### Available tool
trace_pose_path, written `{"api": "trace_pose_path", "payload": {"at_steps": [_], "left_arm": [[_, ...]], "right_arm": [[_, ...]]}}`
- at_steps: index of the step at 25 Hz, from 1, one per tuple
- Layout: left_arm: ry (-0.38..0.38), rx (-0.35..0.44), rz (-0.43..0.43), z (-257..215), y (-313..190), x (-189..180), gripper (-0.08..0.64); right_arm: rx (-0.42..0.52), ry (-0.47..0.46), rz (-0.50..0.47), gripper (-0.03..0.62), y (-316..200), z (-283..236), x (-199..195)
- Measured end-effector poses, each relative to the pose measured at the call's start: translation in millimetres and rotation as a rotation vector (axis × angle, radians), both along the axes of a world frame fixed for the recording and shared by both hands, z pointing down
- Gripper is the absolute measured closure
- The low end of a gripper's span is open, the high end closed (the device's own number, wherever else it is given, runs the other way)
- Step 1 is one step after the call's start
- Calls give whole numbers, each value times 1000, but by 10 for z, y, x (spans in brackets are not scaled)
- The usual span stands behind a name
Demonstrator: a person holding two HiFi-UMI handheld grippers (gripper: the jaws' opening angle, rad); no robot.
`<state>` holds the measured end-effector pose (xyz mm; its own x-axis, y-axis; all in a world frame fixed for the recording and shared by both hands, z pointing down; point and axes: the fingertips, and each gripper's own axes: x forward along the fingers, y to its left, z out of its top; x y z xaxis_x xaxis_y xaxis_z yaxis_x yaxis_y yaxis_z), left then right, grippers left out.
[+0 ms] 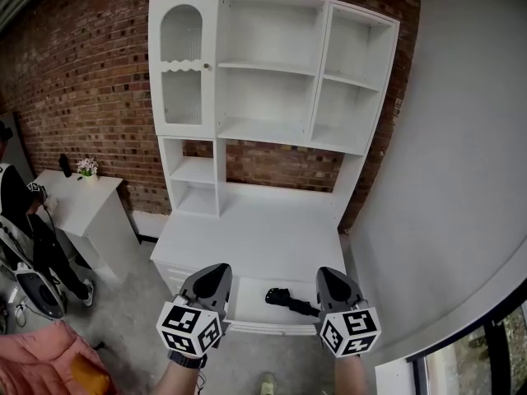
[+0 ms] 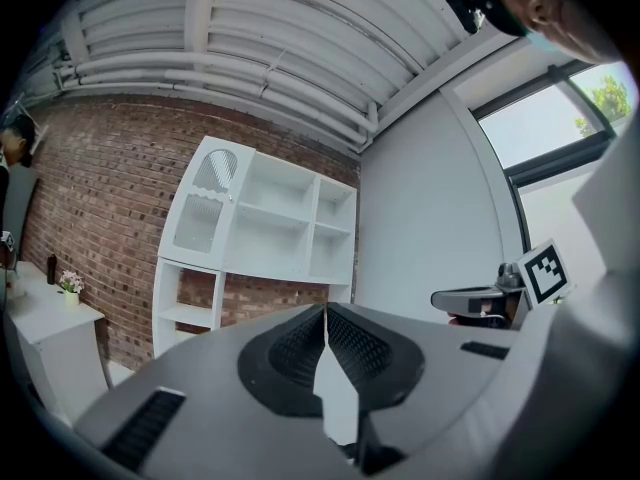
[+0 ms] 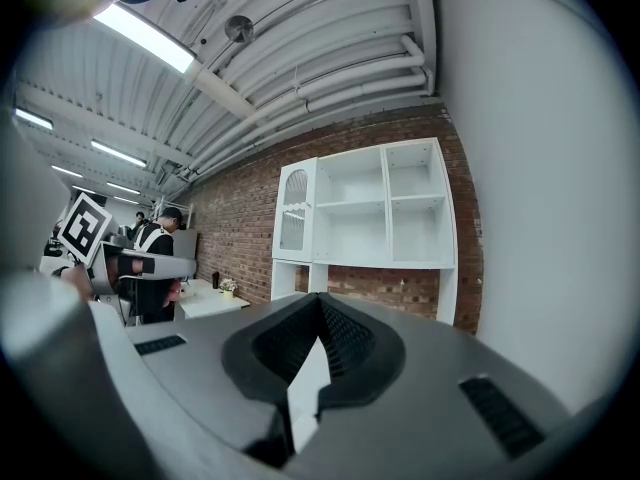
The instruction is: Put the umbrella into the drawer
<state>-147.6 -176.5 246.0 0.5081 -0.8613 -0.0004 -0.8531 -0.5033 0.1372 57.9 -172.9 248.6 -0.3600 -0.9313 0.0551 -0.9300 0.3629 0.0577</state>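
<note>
A folded black umbrella [image 1: 290,299] lies inside the pulled-out white drawer [image 1: 272,326] at the bottom of the white cabinet. My left gripper [image 1: 216,271] hovers over the drawer's left end, level, its jaws shut with nothing between them. My right gripper [image 1: 328,275] hangs just right of the umbrella's end, also shut and empty. In the left gripper view the left gripper [image 2: 325,311] points at the cabinet [image 2: 258,233] with its tips touching. In the right gripper view the right gripper [image 3: 320,300] has its tips together too.
The white cabinet [image 1: 272,81] with open shelves stands against a brick wall. A grey wall [image 1: 461,163] closes the right side. A low white side table [image 1: 82,200] with a small flower pot [image 1: 86,168] stands at left, with a person [image 1: 20,212] beside it.
</note>
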Motion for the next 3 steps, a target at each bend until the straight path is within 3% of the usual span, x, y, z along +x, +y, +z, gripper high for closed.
{"api": "trace_pose_path", "payload": {"at_steps": [3], "left_arm": [[3, -1, -2, 5, 23, -3, 547]], "right_arm": [[2, 1, -4, 589, 20, 2, -4]]}}
